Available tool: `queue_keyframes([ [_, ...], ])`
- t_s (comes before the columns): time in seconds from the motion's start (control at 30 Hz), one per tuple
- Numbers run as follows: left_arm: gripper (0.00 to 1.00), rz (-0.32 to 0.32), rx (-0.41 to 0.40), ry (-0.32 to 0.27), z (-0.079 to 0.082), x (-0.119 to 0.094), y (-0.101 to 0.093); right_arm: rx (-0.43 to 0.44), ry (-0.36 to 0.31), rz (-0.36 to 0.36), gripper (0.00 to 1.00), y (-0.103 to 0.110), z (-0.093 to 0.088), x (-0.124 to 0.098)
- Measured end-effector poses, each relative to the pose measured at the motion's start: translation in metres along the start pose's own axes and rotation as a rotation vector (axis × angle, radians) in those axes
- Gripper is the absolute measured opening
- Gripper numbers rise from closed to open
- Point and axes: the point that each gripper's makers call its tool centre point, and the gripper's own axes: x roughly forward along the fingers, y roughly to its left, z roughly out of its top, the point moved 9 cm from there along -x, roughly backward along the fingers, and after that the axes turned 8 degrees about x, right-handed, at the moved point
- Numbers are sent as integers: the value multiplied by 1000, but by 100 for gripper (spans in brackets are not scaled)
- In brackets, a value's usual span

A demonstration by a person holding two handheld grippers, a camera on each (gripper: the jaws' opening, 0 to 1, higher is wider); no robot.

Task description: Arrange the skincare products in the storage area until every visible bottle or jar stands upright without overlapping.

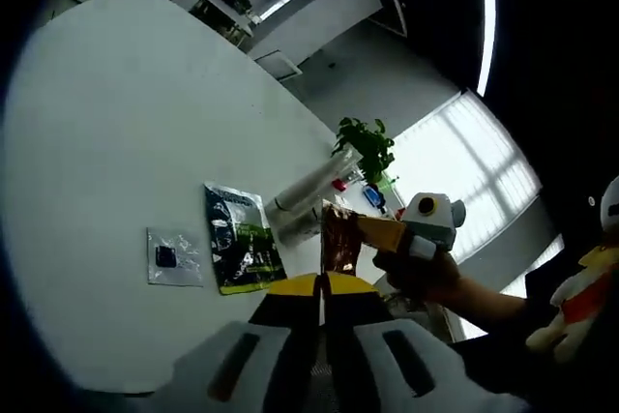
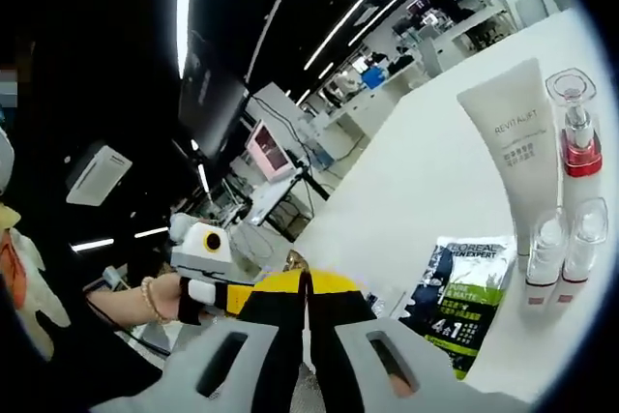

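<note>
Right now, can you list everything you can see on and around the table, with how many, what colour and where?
table: one, white, under everything
tube: one, white, standing by the bottles
pump bottle: one, clear with red band, beside the tube
small bottles: two, clear with red bases, in front of the tube
sachet: one, black and green, flat near the bottles
small packet: one, silvery, flat beside the sachet
brown packet: one, ahead of the left jaws
plant: one, green, far edge
left gripper: yellow-black jaws together
right gripper: yellow-black jaws together
</note>
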Motion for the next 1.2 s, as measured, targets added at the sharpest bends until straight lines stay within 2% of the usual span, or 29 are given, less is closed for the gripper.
queue_keyframes([
  [0.17,0,50,-37,-13,-5,-4,-1,-104,36,-58,1,7,-1,10],
  [0.3,0,98,-97,-34,-5,-6,2,-250,82,-141,1,8,-1,20],
  [0.5,0,140,-129,-73,-6,-7,4,-401,114,-245,1,9,0,32],
  [0.63,0,153,-133,-76,-6,-6,6,-518,137,-285,1,10,1,41],
  [1.2,0,216,-129,-67,5,1,40,-553,165,-336,1,-10,3,72],
])
